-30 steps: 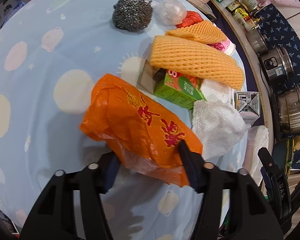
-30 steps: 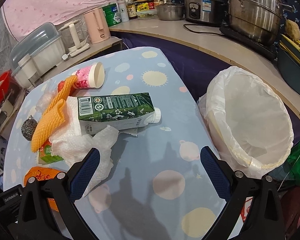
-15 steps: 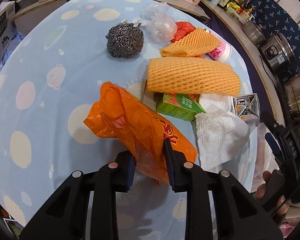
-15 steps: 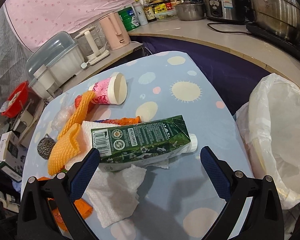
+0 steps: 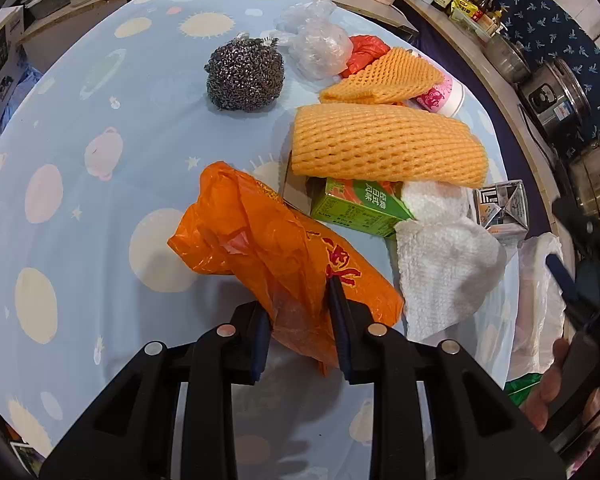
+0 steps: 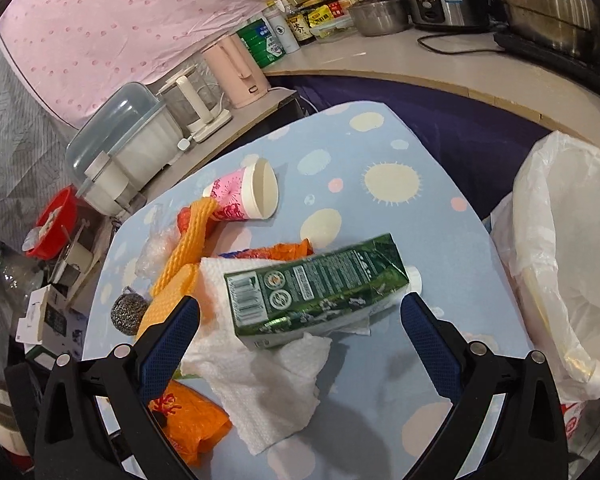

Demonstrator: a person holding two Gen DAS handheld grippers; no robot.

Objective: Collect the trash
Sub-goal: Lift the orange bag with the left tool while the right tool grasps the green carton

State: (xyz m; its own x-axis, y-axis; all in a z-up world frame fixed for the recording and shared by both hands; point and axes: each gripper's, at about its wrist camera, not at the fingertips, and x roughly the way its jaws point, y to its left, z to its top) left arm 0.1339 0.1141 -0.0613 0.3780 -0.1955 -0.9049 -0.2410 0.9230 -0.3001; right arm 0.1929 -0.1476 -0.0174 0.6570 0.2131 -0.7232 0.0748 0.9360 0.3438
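A crumpled orange plastic bag [image 5: 260, 240] lies on the blue spotted tablecloth [image 5: 80, 120]. My left gripper [image 5: 298, 308] is shut on the bag's near end, both pads pressing the plastic. In the right wrist view a dark green drink carton [image 6: 316, 288] lies on its side on a white paper towel [image 6: 268, 392]. My right gripper [image 6: 300, 304] stands wide open just short of the carton, one finger to each side, not touching it. The orange bag [image 6: 188, 420] shows at the lower left there.
A bin lined with a white bag [image 6: 572, 260] stands off the table's right edge. Also on the table are orange foam nets [image 5: 384, 144], a small green box [image 5: 356, 208], a steel scourer [image 5: 244, 74], a clear plastic bag [image 5: 320, 46] and a tipped pink cup [image 6: 236, 196].
My left gripper's jaws have closed onto the orange bag and bunched it. My right gripper has moved in toward the green carton, which now sits larger between its open fingers.
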